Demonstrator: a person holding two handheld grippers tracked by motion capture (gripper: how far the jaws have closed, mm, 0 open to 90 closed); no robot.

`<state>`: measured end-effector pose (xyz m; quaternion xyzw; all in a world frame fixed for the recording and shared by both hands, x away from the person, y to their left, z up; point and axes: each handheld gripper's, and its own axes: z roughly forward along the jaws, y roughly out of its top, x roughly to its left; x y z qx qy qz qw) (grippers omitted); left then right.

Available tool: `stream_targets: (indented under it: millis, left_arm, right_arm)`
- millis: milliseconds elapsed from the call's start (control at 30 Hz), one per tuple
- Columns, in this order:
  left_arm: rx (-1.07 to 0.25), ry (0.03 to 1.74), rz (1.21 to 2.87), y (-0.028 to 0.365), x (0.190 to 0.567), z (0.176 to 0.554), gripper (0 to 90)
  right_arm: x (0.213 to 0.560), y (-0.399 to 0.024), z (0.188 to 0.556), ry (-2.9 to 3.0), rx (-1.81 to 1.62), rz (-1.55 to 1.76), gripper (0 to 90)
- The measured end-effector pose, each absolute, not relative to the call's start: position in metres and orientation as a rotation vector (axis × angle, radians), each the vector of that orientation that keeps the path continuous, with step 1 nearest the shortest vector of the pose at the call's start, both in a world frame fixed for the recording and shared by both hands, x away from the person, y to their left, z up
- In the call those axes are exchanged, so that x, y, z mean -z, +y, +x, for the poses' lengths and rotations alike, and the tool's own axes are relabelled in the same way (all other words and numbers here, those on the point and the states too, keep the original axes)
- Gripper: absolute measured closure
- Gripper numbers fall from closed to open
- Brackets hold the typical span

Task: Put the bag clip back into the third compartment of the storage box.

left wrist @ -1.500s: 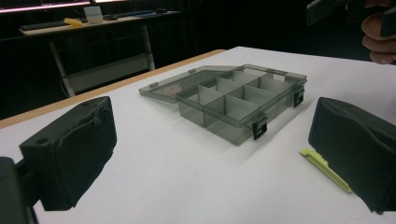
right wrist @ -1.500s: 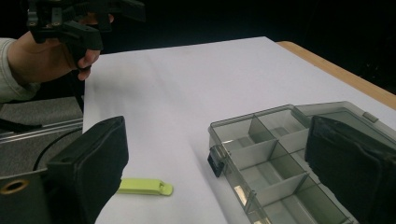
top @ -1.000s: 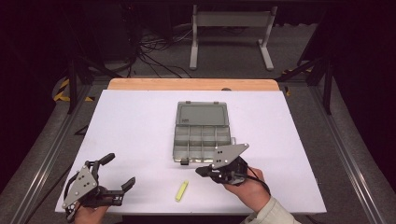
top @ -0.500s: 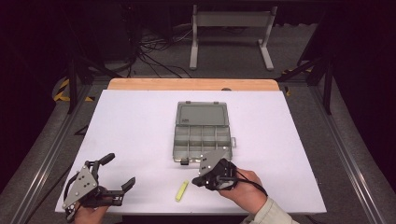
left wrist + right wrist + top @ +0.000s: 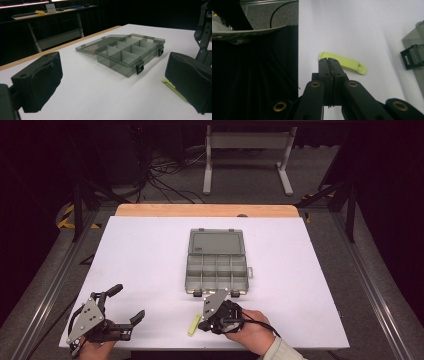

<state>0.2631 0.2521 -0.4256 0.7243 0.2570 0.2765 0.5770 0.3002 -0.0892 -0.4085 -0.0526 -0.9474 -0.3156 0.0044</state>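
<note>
Yellow-green plastic clip (image 5: 193, 325) lies flat on the white bench (image 5: 150, 260) near its front edge, just left of the right claw (image 5: 206, 323) and a little nearer than the open compartment box (image 5: 218, 265) at the middle. In the right gripper view the clip (image 5: 343, 63) sits directly beyond the jaw tips, which are pressed together with nothing between them; the tips overlap one end of the strip, though whether they touch it I cannot tell. The left claw (image 5: 129, 312) rests at the near left corner, jaws spread wide and empty, well apart from the clip.

The step in hand looks like the approach to picking up the clip, probably to put it in one of the box's empty compartments. With the jaws closed, no grasp is possible yet: the next move calls for opening them, straddling the thin strip across its width, lowering close to the bench surface, then closing. A strip this flat may slide or tip when pinched.
</note>
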Motion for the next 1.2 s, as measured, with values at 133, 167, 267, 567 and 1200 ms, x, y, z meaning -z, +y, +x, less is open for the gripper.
stream_targets:
  millis: [133,167,267,567,1200]
  left_arm:
    - [-0.644,0.602,1.693,0.252,0.426,0.264,1.8]
    - [-0.644,0.602,1.693,0.252,0.426,0.264,1.8]
    - [-0.648,0.603,1.695,0.251,0.426,0.263,1.8]
    - [-0.643,0.605,1.7,0.251,0.427,0.264,1.8]
    - [-0.638,0.613,1.693,0.252,0.428,0.264,1.8]
  right_arm:
    - [0.415,-0.085,0.299,-2.97,0.954,-0.151,89.8]
    - [0.417,-0.083,0.298,-2.969,0.95,-0.151,89.9]
    - [0.421,-0.08,0.298,-2.97,0.926,-0.129,90.0]
    - [0.432,-0.071,0.297,-2.991,0.884,-0.123,90.0]
    - [0.443,-0.051,0.298,-3.032,0.877,-0.112,90.0]
